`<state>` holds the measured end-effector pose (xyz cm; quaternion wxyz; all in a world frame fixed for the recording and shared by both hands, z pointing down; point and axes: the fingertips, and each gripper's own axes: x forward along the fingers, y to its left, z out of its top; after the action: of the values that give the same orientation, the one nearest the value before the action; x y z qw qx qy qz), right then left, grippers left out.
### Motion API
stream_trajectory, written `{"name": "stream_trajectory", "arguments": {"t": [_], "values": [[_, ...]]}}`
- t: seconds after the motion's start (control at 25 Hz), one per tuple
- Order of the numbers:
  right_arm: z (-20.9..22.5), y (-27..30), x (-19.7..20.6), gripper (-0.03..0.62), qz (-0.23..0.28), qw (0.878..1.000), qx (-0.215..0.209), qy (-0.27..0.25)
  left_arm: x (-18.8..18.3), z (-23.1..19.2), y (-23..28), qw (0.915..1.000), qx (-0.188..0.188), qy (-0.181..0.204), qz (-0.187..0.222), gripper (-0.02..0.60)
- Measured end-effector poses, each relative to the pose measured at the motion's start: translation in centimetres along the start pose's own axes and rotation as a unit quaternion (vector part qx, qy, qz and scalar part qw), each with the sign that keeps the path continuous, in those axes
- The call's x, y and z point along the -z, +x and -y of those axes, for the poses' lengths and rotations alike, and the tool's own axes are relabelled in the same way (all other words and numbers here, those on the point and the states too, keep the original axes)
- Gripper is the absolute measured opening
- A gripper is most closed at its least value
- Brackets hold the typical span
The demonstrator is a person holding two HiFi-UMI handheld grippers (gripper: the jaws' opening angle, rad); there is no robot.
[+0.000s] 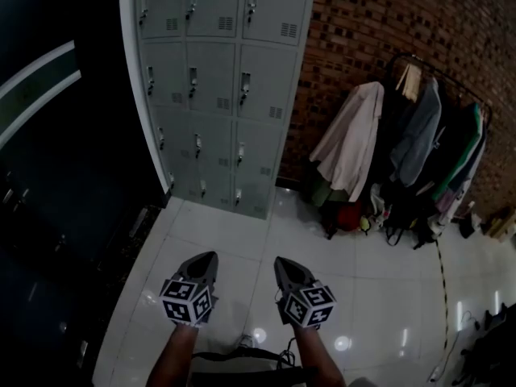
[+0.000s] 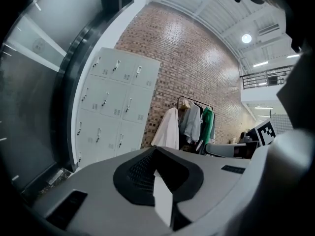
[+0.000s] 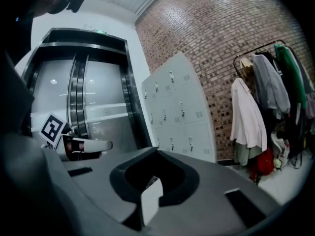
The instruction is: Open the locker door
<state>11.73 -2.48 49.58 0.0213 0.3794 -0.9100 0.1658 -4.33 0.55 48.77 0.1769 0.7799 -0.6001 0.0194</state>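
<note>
Both claws are carried low and side by side at the lower centre of the head view, tips aimed towards the locker [image 1: 214,87]. They are well apart from it, with an open stretch of pale tiled floor [image 1: 234,232] between. This is judged to be an approach posture: neither claw is near any door yet, so nothing needs holding.

Left claw [image 1: 206,258]: its own view shows the jaws drawn together with nothing between them.

Right claw [image 1: 282,263]: jaws likewise closed and empty. A closed, empty claw suits carrying. Hooking or pinching a handle would probably call for opening one first.

Location of the locker: upper centre of the head view, standing on the floor. A dark glass wall [image 1: 56,151] is at its left and a brick wall [image 1: 387,22] at its right. A clothes rail [image 1: 419,135] hung with coats stands further right, clear of the doors.

Appearance of the locker:
- Light grey metal cabinet, three columns of doors in several rows.
- Each door carries a small upright handle [image 1: 244,84] near its left edge and a vent slot near its lower right corner.
- Every door in view sits flush and shut.
- Which door is intended cannot be told.
</note>
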Motion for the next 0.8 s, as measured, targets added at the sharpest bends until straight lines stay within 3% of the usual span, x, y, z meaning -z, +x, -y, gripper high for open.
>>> {"name": "stream_trajectory", "arguments": {"t": [0.24, 0.44, 0.8], "values": [[1.8, 4.8, -1.9, 0.008, -0.003, 1.0, -0.023, -0.021, -2.1, -1.6, 4.8, 0.9998, -0.017, 0.005, 0.002, -0.002], [3.7, 6.8, -3.0, 0.008, 0.01, 1.0, -0.024, -0.008, -2.4, -2.5, 8.0, 0.9998, -0.015, 0.009, -0.014, -0.002], [8.8, 11.8, -4.0, 0.015, 0.013, 1.0, 0.007, -0.001, -5.6, -6.4, 16.9, 0.9999, 0.011, 0.006, -0.007, -0.002]]}}
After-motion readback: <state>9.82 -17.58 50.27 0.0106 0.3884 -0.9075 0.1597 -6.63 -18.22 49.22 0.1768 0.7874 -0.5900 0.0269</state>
